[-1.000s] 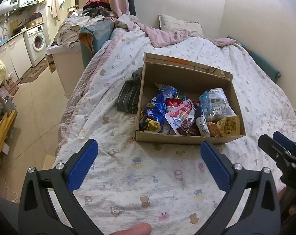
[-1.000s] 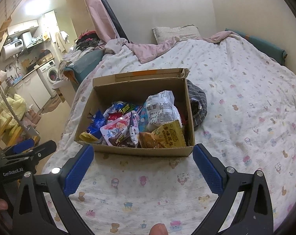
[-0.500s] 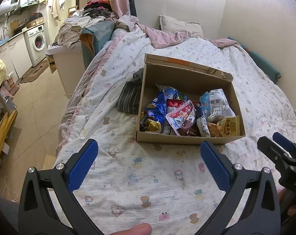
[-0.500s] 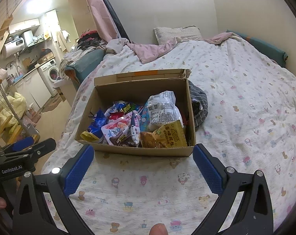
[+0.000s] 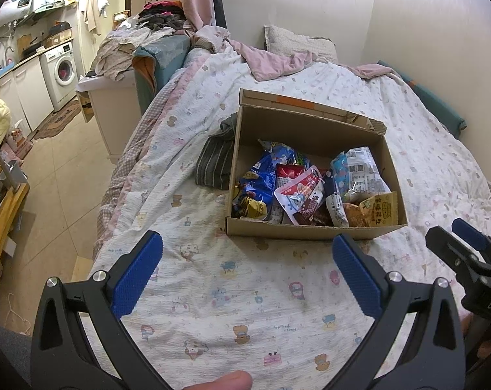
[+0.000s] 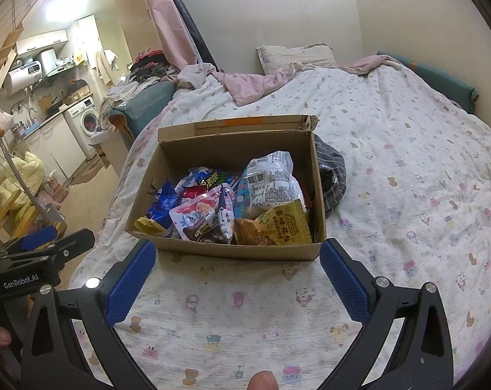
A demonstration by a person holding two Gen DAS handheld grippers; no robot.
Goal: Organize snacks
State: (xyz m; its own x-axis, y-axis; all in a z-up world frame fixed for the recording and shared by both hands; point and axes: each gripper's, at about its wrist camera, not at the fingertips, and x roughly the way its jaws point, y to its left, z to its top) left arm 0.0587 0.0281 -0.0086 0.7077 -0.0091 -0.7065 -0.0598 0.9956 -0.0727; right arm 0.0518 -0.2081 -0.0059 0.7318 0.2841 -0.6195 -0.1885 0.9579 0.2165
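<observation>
An open cardboard box (image 5: pixel 310 230) (image 6: pixel 226 250) sits on the bed and holds several snack packets: a yellow packet (image 6: pixel 278 224) (image 5: pixel 378 209), a white printed bag (image 6: pixel 271 182) (image 5: pixel 362 172), a blue packet (image 5: pixel 258 182) (image 6: pixel 164 204) and a pink-white pouch (image 5: pixel 297 191) (image 6: pixel 196 211). My left gripper (image 5: pixel 247 271) is open and empty above the sheet, short of the box's near left side. My right gripper (image 6: pixel 237 274) is open and empty just before the box's near wall. Each gripper shows in the other's view (image 5: pixel 463 253) (image 6: pixel 41 250).
The bed is covered by a white cartoon-print sheet (image 5: pixel 245 292) (image 6: pixel 408 178). A dark striped cloth (image 5: pixel 216 162) (image 6: pixel 333 175) lies against the box's far side. The bed's left edge drops to a tiled floor (image 5: pixel 60 178). A pink blanket (image 6: pixel 255 81) and a pillow (image 5: pixel 297 37) lie at the head.
Both grippers have eased slightly toward the box, which sits a little lower and larger in each view. Both stay open and empty.
</observation>
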